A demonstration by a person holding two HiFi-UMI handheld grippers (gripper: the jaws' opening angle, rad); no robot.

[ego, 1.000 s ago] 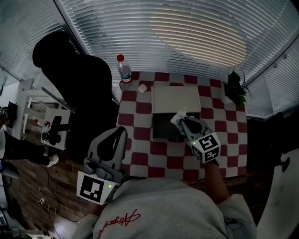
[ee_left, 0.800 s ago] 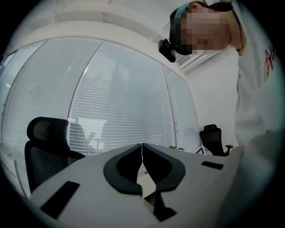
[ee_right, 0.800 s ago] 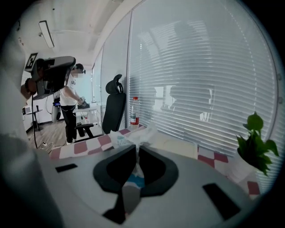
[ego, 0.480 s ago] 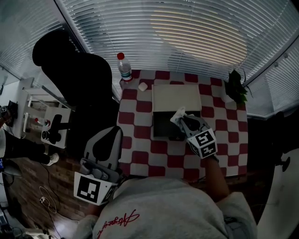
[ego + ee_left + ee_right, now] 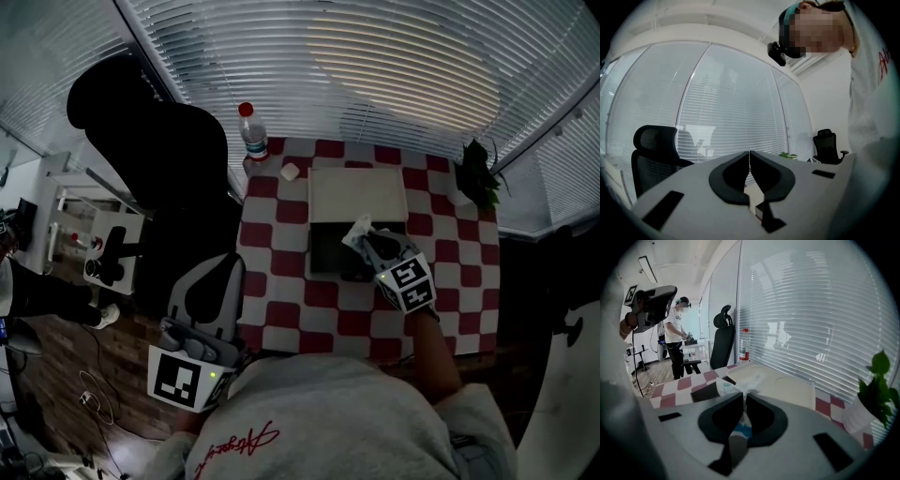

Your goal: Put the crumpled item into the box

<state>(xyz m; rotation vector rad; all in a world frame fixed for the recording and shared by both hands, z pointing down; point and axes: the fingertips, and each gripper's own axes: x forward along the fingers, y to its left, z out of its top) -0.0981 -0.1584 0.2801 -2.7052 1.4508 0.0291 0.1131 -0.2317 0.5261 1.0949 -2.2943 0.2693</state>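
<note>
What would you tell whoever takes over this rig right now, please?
Right gripper: jaws shut on the crumpled item, held over the open box on the checkered table.
Left gripper: jaws together, empty, held beside the table's near-left corner.
Done: item grasped and brought over the box.
Left: lower it in, open the jaws, withdraw.
</note>
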